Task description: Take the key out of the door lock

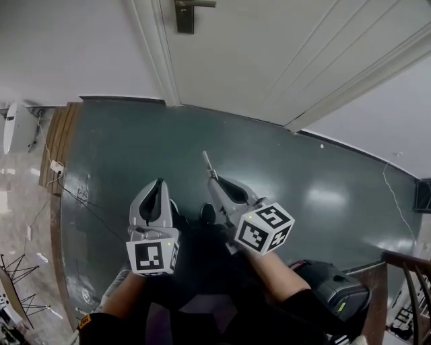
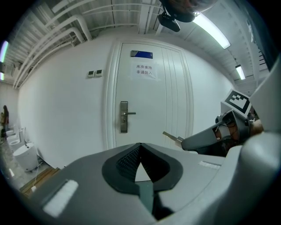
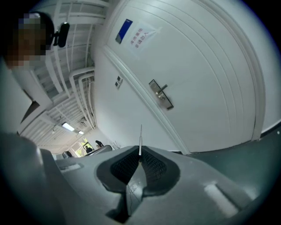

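Pinched shut on the key at the right gripper, bare blade poking out toward the far door. Well apart from the lock plate, so judged out of the lock already. Closed on nothing at the left gripper, jaw tips touching, held near and just left of the right one.

Could slip from here: gripped only at the head end, thin metal edge-on between the ribbed jaws (a slight loosening, or a knock from the left gripper, would likely do it), then a drop to the dark green floor. Could also twist in the pinch if bumped on the long exposed blade.

Hard to make out: the key's head, buried between the jaws in every view. Cut off at the top edge of the head view: most of the lock plate. Too small to tell: the keyhole itself, and the print on the notice on the door.
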A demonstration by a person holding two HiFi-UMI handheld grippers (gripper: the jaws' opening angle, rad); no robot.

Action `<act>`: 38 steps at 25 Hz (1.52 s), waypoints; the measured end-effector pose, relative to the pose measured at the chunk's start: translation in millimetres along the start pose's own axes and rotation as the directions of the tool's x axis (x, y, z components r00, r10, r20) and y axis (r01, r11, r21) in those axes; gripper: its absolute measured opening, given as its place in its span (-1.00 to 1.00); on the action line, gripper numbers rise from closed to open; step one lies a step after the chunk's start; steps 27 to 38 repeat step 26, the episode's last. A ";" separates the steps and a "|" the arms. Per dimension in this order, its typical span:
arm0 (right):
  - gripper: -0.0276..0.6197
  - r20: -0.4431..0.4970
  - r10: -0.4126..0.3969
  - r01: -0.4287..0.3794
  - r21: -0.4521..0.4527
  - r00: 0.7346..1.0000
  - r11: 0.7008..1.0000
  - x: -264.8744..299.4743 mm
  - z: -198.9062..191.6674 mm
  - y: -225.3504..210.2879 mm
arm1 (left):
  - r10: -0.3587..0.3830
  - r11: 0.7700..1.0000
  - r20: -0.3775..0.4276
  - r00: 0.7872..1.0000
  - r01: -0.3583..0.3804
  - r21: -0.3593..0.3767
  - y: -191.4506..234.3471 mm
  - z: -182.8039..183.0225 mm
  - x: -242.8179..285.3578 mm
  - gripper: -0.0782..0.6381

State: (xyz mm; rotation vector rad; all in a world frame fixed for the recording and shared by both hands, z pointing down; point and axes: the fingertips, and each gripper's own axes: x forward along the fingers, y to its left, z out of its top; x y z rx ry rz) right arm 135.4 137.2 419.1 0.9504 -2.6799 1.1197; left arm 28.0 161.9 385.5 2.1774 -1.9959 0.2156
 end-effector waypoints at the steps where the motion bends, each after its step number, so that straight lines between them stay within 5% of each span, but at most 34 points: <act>1: -0.87 0.001 0.007 -0.007 0.036 1.000 0.999 0.2 -1.1 -2.6 | -0.002 1.000 -0.004 1.000 0.002 -0.003 -0.1 -1.5 1.8 -0.73; 11: -0.87 0.009 0.042 -0.043 0.125 0.999 0.991 0.0 -4.4 -7.0 | 0.002 1.000 -0.006 1.000 -0.002 -0.017 0.3 -5.2 4.3 -0.73; 38: -0.88 0.016 0.072 -0.074 0.134 0.997 0.988 -19.4 -10.9 -2.7 | 0.019 1.000 0.005 1.000 -0.019 -0.021 -14.5 -5.2 -12.5 -0.73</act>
